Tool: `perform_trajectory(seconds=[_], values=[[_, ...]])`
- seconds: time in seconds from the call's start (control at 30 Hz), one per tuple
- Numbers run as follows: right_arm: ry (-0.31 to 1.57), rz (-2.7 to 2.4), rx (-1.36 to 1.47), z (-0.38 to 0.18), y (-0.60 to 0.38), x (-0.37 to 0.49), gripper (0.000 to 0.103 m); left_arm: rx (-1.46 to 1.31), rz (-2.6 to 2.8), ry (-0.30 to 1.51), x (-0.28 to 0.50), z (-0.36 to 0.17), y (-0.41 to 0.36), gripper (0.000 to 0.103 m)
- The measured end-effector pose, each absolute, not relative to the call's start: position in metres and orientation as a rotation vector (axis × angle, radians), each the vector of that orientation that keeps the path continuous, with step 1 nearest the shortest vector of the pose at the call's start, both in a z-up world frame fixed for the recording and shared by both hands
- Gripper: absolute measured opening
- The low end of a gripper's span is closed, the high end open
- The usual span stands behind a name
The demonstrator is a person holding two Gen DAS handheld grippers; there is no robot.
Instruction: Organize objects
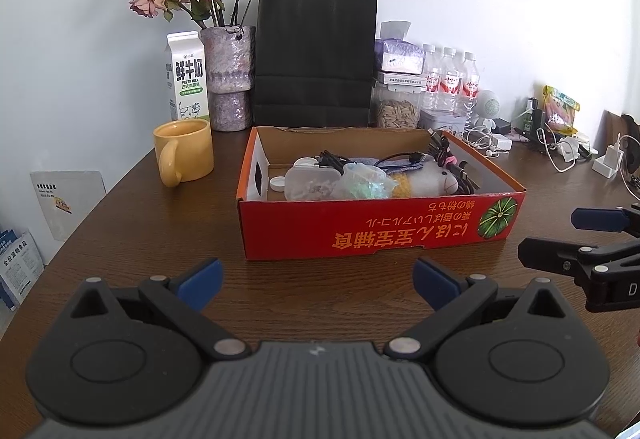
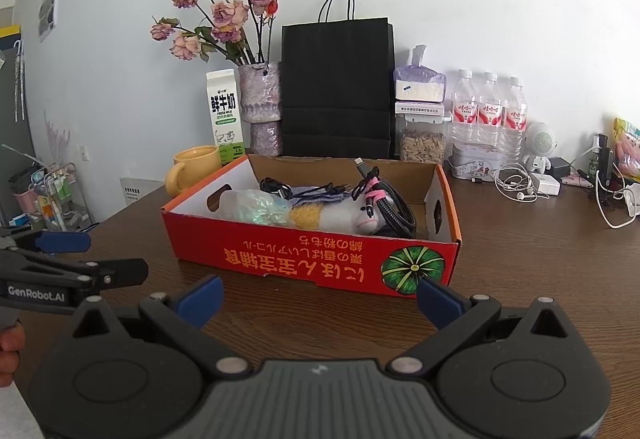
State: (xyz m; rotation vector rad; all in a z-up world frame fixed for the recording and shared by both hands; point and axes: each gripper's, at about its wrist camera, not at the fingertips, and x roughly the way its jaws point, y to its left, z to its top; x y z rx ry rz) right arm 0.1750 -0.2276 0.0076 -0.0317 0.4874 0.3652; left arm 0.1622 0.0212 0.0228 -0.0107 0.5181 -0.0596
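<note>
A red cardboard box (image 1: 360, 227) (image 2: 280, 259) sits on the brown table (image 1: 160, 239). Inside it lie a plush toy (image 1: 432, 179) (image 2: 344, 217), black cables (image 1: 448, 155) (image 2: 396, 207), a crumpled plastic bag (image 1: 362, 181) (image 2: 260, 209), a clear plastic container (image 1: 308, 185) and a white cap (image 1: 277, 183). My left gripper (image 1: 318, 279) is open and empty, in front of the box. My right gripper (image 2: 318, 297) is open and empty, also in front of the box. Each gripper shows at the edge of the other's view: the right gripper (image 1: 560, 239), the left gripper (image 2: 108, 259).
A yellow mug (image 1: 186, 151) (image 2: 196, 167), a milk carton (image 1: 186, 79), a vase of dried roses (image 1: 230, 79), a black paper bag (image 1: 316, 59) (image 2: 338, 91), a seed jar (image 1: 398, 107), water bottles (image 2: 490, 111) and chargers with earphones (image 2: 520, 185) stand along the wall.
</note>
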Motion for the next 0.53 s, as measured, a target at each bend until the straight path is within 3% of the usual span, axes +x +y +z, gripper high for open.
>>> perform_trajectory(seconds=[0.53], values=[[0.490, 0.364, -0.032, 0.0049, -0.2261, 0.1751, 0.103, -0.017, -0.062, 0.511, 0.1612, 0.0231, 0.0222, 0.103]])
